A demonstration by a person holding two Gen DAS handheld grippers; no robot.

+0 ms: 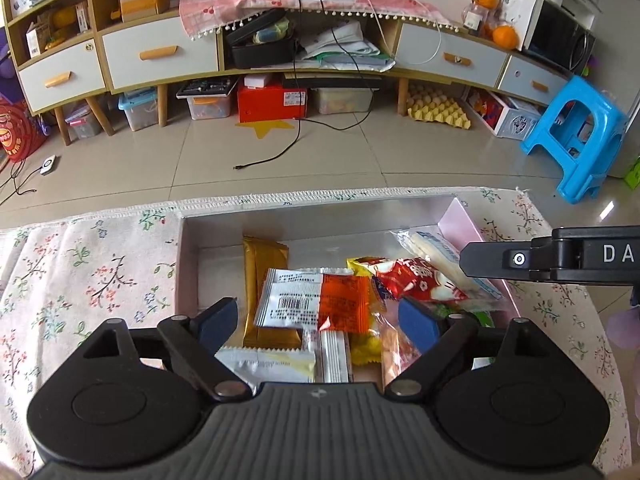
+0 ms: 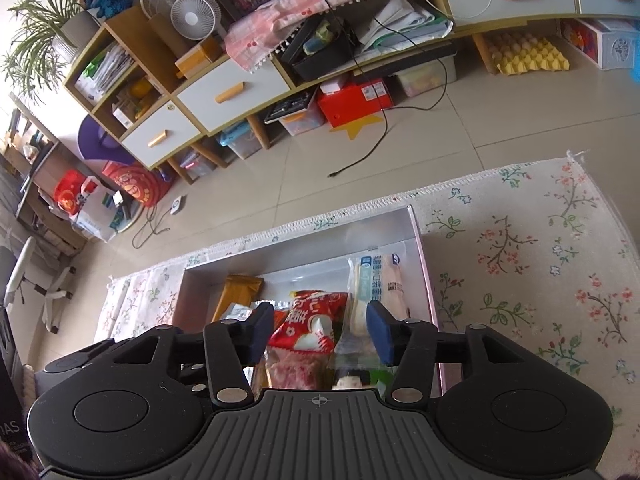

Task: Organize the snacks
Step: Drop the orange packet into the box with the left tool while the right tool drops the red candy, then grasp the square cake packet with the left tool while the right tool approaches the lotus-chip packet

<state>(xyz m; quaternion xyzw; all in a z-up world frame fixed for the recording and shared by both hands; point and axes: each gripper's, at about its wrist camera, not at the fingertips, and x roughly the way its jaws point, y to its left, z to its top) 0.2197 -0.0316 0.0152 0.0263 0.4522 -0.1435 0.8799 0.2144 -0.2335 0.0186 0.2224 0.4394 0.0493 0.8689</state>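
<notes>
Shallow pale-pink cardboard box [image 1: 188,264] sat in the lower centre of the left wrist view, on a cream floral-print cloth [image 1: 80,272] with a fringed far edge. Snacks were piled inside it: a long gold foil wafer packet [image 1: 262,264] lay toward the box's left, a white-and-orange sachet with a barcode [image 1: 316,300] overlapped it, a red-and-white printed snack bag [image 1: 416,280] lay to the right of centre, and a clear-wrapped pale bread stick packet [image 1: 436,252] ran along the right wall. Smaller white and yellow packets lay nearest the camera, partly hidden by the gripper body.

Left gripper [image 1: 318,320] hovered over the pile, jaws spread wide, nothing between the blue pads. Right gripper [image 2: 320,328] was likewise released, its pads parted over the red-and-white bag and the bread stick packet; whether they touched the wrappers could not be told. Its black body entered the left view at right mid-frame.

Beyond the cloth: beige tiled floor [image 1: 320,152] with a loose black cable [image 1: 280,152] trailing across it. A low wood-and-white cabinet with orange handles [image 1: 160,56] ran across the top of the frame, draped with a pink cherry-print cloth [image 1: 260,0]. Storage bins, a red shoebox [image 1: 272,100] and a yellow egg tray [image 1: 438,110] sat beneath it. A bright blue plastic stool [image 1: 576,136] stood at right. White desk fan [image 2: 192,16] on the cabinet, upper left of the right view.
</notes>
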